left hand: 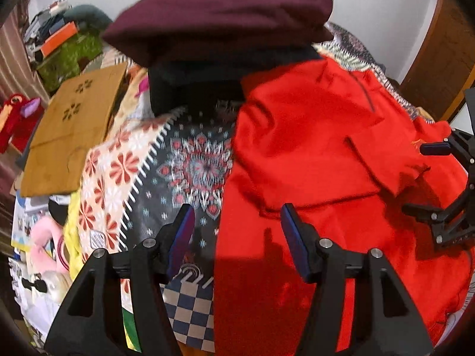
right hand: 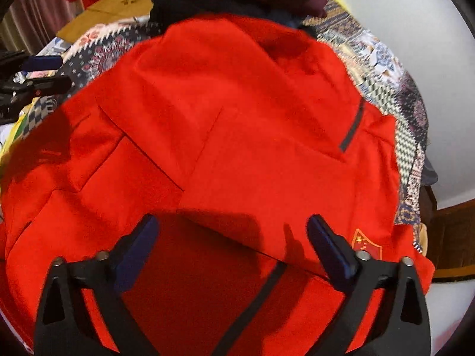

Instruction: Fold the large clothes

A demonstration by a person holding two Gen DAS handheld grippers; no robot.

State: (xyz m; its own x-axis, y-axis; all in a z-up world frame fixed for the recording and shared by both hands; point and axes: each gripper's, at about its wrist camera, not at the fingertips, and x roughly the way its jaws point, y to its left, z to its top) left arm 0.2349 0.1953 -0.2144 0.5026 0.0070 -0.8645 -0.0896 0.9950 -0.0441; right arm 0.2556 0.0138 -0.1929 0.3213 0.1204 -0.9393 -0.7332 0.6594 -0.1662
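Note:
A large red garment (left hand: 326, 148) (right hand: 237, 118) lies partly folded on a patterned bedspread (left hand: 193, 166), with a dark stripe and a small flag badge (right hand: 366, 244) showing. My left gripper (left hand: 237, 210) hovers open over the garment's left edge, nothing between its blue pads. My right gripper (right hand: 233, 221) stands wide open just above the red cloth near the badge, pads apart from the fabric. Each gripper shows in the other's view: the right gripper (left hand: 424, 178) at the right edge, the left gripper (right hand: 47, 73) at the left edge.
Behind the red garment sits a stack of folded clothes: a maroon piece (left hand: 219, 20) on a dark one (left hand: 193, 86). A brown paper bag (left hand: 74, 130) lies at the left beside toys and clutter. A white wall and a wooden door (left hand: 439, 59) stand behind.

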